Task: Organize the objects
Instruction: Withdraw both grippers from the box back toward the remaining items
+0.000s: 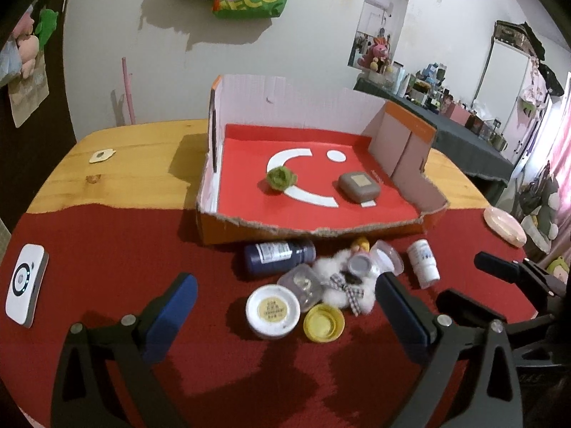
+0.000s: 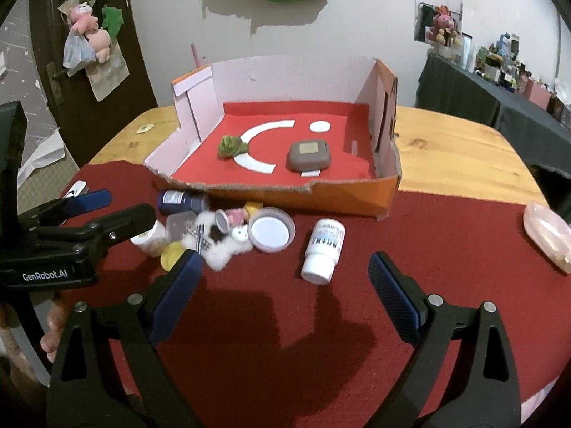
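Nearest, the left tool and the right tool are both held wide apart and empty, low over a red cloth spread on the bench. Just beyond the fingers a heap of small things is seen: a white jar, a yellow cap, a fluffy toy, a clear pot and a dark bottle lying on its side, most of them touching. A white bottle lies apart, between the right tool's fingers and a little ahead. Farther off stands an open box, its torn front wall low, with a green ball and a brown case already inside. The sorting seems partly done; next, one tool would likely need lowering and closing around a single piece, probably the white bottle, without disturbing the heap.
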Demonstrator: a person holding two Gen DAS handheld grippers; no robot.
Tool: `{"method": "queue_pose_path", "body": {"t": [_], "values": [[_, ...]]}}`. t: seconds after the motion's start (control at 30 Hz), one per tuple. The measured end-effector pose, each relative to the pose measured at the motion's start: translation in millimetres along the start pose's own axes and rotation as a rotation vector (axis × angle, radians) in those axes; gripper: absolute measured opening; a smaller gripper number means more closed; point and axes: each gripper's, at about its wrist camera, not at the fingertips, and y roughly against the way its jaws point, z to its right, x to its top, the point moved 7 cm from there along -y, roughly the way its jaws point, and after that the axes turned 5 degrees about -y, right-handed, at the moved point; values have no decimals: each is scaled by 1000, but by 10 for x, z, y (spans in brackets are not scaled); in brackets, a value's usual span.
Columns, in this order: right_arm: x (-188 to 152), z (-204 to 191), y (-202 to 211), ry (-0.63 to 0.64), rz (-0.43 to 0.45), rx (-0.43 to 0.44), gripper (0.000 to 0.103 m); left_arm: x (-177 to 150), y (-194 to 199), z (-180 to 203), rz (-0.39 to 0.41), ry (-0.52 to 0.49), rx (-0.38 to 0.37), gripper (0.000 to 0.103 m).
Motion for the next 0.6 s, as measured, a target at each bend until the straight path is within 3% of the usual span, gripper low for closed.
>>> {"method": "queue_pose_path", "body": {"t": [0.6], "values": [[-238, 53, -122, -19, -59, -4, 95, -297, -78, -49, -53, 13, 4, 102]]}}
